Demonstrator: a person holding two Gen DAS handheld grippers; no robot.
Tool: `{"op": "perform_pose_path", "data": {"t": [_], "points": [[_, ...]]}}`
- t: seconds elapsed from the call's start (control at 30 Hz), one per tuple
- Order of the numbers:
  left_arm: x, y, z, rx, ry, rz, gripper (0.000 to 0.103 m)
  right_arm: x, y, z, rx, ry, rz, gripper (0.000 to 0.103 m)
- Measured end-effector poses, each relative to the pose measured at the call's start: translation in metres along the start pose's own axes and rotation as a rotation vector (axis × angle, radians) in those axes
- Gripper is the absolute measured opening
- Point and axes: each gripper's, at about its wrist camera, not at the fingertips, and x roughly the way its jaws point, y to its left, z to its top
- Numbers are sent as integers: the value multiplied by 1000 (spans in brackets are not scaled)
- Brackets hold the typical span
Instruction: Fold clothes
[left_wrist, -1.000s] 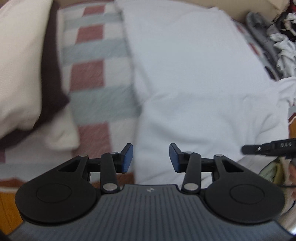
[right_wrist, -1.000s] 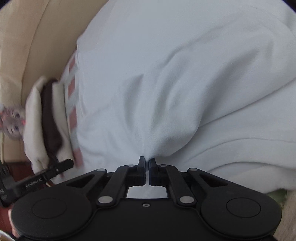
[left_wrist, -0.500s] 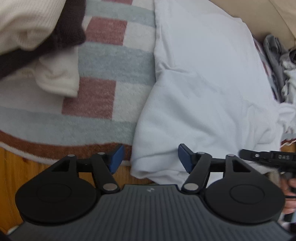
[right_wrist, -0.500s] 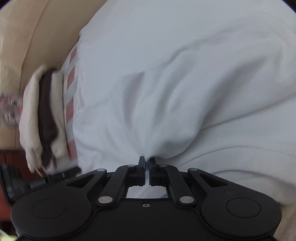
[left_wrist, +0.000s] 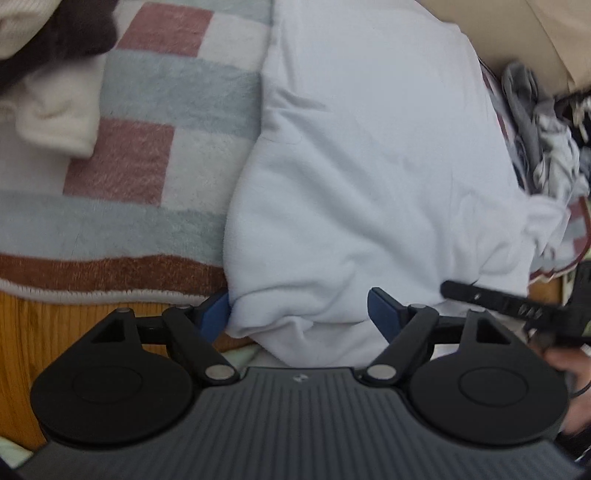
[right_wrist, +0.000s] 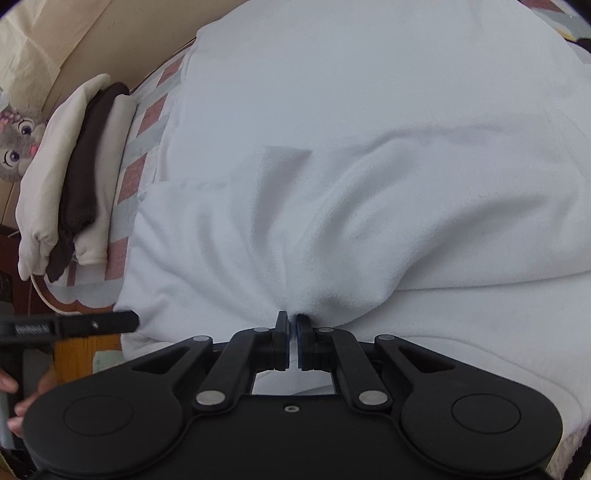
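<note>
Hard to make out: the pinched spot itself, buried in bunched cloth; far-right pile of grey and patterned clothes (left_wrist: 539, 122) blurred and cut off. Pale white fleece garment (left_wrist: 369, 166), soft and creased, spread over a checked pink-and-grey blanket (left_wrist: 147, 147) at the edge of a wooden bed frame (left_wrist: 55, 332). Right gripper (right_wrist: 290, 325) pressed together, pinching a gathered fold. Left gripper (left_wrist: 297, 310) spread wide around the near hem. Folded cream-and-brown stack (right_wrist: 74, 192) to the left; plush toy (right_wrist: 16, 147) beyond.

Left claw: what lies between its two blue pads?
A bunched corner of the white garment lies between the open left claw pads, in the left wrist view.
</note>
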Motion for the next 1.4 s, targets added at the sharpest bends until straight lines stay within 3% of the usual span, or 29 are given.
{"op": "perform_pose_path", "data": {"t": [0.1,0.17,0.2,0.23,0.27,0.37,0.53,0.67,0.73,0.77,0.9,0.93,1.0,1.03,1.07,1.13,1.2,1.33,1.4], "points": [[-5,15,3,-119,4,-56,80,1,-1,0,9,0,6,6],[-11,21,0,-147,-40,-91,72,2,-1,1,21,-1,10,6],[-14,23,-2,-145,-67,-105,59,2,-1,1,22,0,11,6],[-13,20,-3,-103,-77,-107,18,3,-1,1,19,1,11,6],[-11,15,-4,-61,-80,-69,6,4,-1,1,16,1,12,6],[-11,0,-11,-1,-107,28,6,5,-4,1,34,4,25,5],[-41,-15,-19,67,-169,180,5,-3,1,0,13,9,65,5],[-40,-9,-22,76,-146,247,4,6,6,-3,-66,30,-37,0],[-42,-13,-22,97,-147,280,4,0,3,-2,-51,30,-30,4],[-43,-15,-21,108,-148,297,5,-5,2,-2,-52,15,-46,10],[-49,-24,-20,149,-150,363,7,-39,-12,7,-36,-67,-92,15],[-50,-26,-20,160,-151,379,13,-55,-21,12,-20,-111,-88,17],[-61,-44,-8,190,-171,350,48,-91,-40,22,6,-215,-107,26],[-64,-54,0,214,-171,345,73,-110,-51,27,14,-276,-131,30],[-58,-74,8,285,-186,334,73,-133,-66,33,39,-344,-166,39],[-46,-114,22,433,-216,311,73,-179,-103,41,115,-475,-222,40],[-22,-159,30,561,-217,240,73,-222,-149,43,227,-569,-276,41],[32,-250,38,815,-221,83,70,-280,-230,35,493,-650,-266,42],[63,-296,35,942,-230,2,68,-297,-265,32,606,-661,-270,49]]}}
